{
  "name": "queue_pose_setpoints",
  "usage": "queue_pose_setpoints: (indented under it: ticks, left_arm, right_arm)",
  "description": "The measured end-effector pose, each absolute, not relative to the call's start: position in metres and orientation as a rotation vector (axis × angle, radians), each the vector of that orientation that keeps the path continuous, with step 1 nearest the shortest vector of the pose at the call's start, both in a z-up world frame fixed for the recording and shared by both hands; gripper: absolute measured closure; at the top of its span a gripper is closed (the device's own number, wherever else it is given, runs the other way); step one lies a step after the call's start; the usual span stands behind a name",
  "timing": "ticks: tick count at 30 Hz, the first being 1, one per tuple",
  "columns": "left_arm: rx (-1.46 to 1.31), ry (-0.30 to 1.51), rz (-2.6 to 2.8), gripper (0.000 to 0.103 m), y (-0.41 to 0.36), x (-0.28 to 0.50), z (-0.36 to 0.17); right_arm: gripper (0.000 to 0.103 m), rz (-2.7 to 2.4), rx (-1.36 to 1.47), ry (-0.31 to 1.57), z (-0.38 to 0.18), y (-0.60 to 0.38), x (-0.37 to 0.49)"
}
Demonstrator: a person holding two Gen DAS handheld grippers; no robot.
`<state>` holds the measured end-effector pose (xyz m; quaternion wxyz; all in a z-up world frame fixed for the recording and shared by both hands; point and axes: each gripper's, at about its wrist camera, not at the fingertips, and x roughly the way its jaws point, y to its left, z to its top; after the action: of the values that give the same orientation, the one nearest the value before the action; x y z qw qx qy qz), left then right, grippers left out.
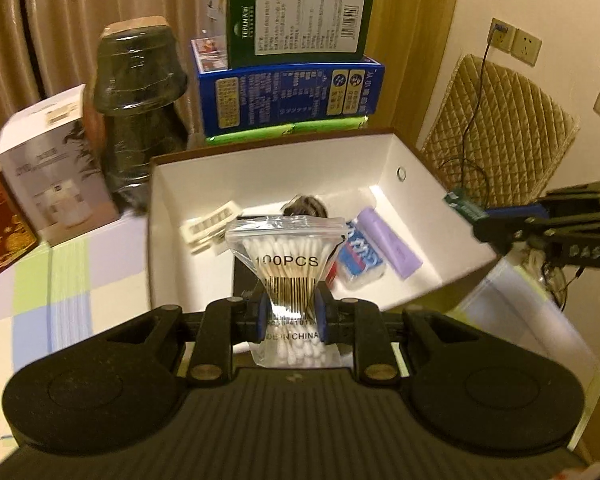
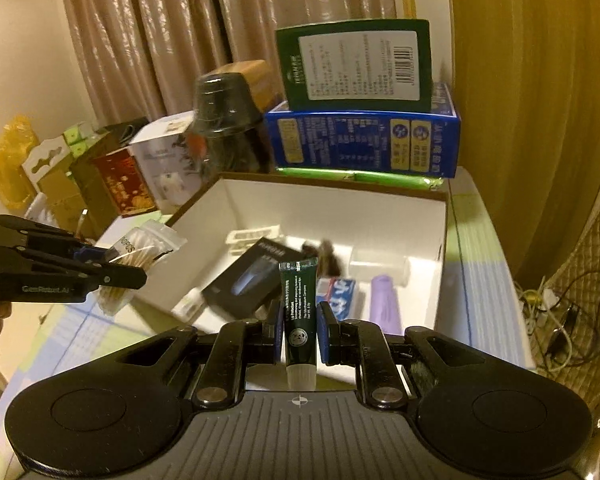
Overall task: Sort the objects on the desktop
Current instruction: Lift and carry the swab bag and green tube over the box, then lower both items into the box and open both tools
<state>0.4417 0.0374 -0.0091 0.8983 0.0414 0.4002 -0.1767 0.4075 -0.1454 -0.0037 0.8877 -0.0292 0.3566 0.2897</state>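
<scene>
My left gripper [image 1: 291, 314] is shut on a clear bag of cotton swabs [image 1: 286, 258], held at the near edge of the white open box [image 1: 384, 160]. My right gripper [image 2: 298, 330] is shut on a dark green lip-balm tube [image 2: 299, 304], held upright at the box's [image 2: 332, 208] near rim. In the box lie a black razor box [image 2: 256, 276], a purple tube [image 1: 390, 242], a blue-white packet [image 1: 360, 258], a cream tray [image 1: 210, 226] and a dark hair tie [image 1: 305, 206]. The right gripper [image 1: 476, 210] with the tube enters the left view at right. The left gripper [image 2: 112, 268] with the swab bag [image 2: 140, 248] shows at left in the right view.
Behind the box stand a blue carton [image 1: 288, 96] with a green carton [image 1: 296, 20] on it, dark wrapped cups [image 1: 140, 92] and a white appliance box [image 1: 56, 160]. A red box [image 1: 0, 228] stands at left. The checked tablecloth [image 1: 72, 292] shows left; cables [image 2: 556, 320] hang right.
</scene>
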Motion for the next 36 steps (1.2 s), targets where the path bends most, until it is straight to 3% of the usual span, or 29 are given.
queue_pose_setpoints:
  ticks: [31, 36]
  left_arm:
    - [0.120, 1.042, -0.493, 0.084, -0.049, 0.530, -0.082]
    - [0.117, 1.069, -0.500, 0.078, -0.050, 0.533, -0.088]
  right_arm:
    - [0.089, 0.512, -0.108, 0.926, -0.057, -0.143, 0.487]
    - [0.089, 0.518, -0.116, 0.935, -0.058, -0.143, 0.491]
